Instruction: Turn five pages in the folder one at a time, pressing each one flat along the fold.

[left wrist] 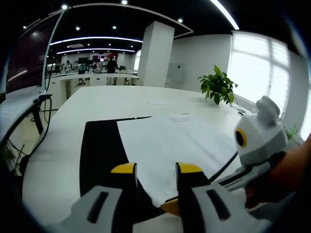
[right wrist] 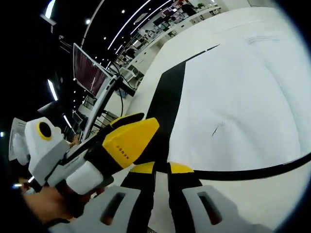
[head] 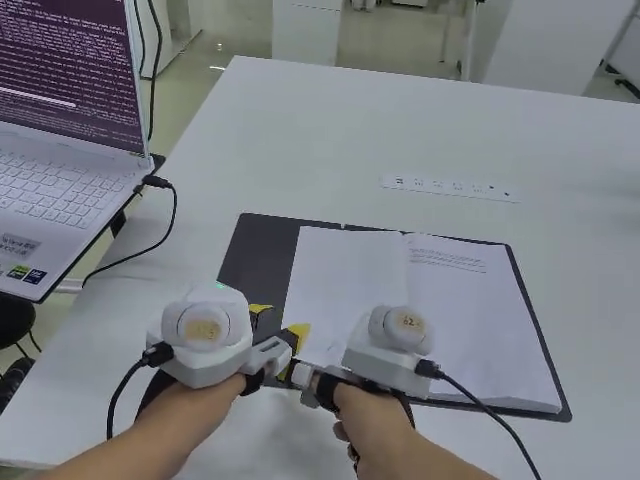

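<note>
The left tongs (left wrist: pixel 155 171) are released, jaws apart over the near left corner of the top page (left wrist: pixel 170 141). The right tongs (right wrist: pixel 163 169) look nearly closed beside them; whether on paper I cannot tell. The folder (head: pixel 258 262) lies open on the desk (head: pixel 400 120). Catching two sheets, or pulling sharply, may crease or tear the page.

Place: open-plan office
Ahead of left gripper (left wrist: pixel 155 169): desk rows (left wrist: pixel 92 76), pillar (left wrist: pixel 156 53), ceiling strip lights (left wrist: pixel 102 39)
Left of it: open laptop (head: pixel 60 130)

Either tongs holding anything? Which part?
Cannot tell: left tongs stand open at the page, near left corner; right tongs there too, grip hidden.
</note>
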Available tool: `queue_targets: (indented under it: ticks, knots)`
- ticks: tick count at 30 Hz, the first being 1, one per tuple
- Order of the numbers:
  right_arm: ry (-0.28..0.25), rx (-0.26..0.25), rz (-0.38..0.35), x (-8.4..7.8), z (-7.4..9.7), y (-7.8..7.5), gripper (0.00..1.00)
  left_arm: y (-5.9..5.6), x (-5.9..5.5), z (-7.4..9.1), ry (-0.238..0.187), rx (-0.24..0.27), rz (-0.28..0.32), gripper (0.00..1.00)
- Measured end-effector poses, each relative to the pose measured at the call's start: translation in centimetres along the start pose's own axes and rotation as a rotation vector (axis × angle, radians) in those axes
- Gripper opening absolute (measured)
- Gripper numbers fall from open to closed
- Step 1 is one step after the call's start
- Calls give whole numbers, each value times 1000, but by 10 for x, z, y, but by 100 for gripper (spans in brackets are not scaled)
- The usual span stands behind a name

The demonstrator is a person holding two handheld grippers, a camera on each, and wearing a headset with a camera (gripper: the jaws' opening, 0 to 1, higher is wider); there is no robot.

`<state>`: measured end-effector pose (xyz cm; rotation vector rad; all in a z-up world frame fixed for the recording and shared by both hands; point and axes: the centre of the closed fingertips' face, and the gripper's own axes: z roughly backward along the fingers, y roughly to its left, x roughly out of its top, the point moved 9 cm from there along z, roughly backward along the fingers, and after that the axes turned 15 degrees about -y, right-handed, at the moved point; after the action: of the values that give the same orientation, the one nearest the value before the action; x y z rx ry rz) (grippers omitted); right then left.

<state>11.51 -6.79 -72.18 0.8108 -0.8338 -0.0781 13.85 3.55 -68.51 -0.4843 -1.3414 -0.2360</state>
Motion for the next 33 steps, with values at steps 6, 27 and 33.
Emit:
queue_targets:
  ticks: [6,27,33]
  knots:
    - [-40,-9,42,7,22,-10,6,-4,-10,-12,36,22,31,30]
    - [-266,-169,-77,82,62,-92,0,-21,-57,-16,147,92,-163,24]
    - [-296,-160,-68,106,51,-106,0,-21,-59,-16,139,102,-162,24]
